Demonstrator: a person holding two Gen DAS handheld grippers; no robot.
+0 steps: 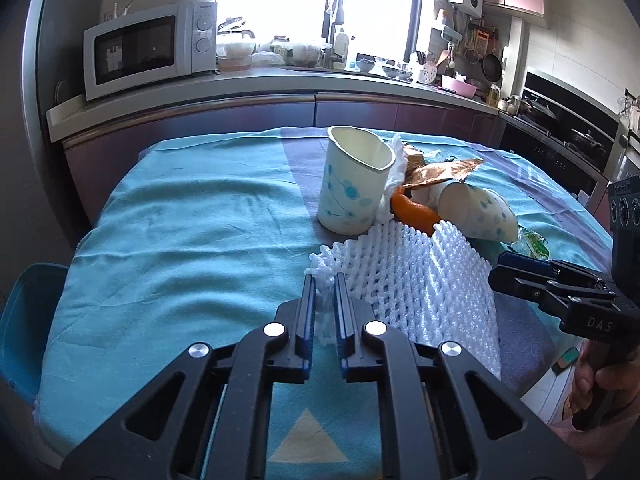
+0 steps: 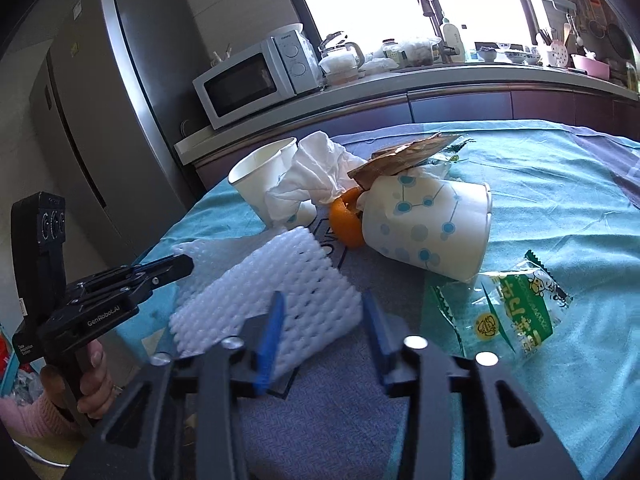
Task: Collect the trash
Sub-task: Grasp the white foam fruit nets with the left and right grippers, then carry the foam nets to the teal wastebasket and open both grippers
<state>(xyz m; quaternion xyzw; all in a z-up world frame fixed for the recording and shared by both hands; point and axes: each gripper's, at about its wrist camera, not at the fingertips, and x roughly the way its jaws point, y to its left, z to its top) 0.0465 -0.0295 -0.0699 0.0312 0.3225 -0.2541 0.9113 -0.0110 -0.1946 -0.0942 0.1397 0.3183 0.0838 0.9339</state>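
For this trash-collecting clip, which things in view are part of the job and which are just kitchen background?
Job:
- white foam fruit net, pinched at one corner by the shut left gripper
- upright white paper cup with blue dots
- tipped-over matching paper cup
- orange peel
- crumpled white tissue
- brown foil wrapper
- green-printed clear snack wrapper

Background:
- white microwave
- grey fridge
- pink bowl
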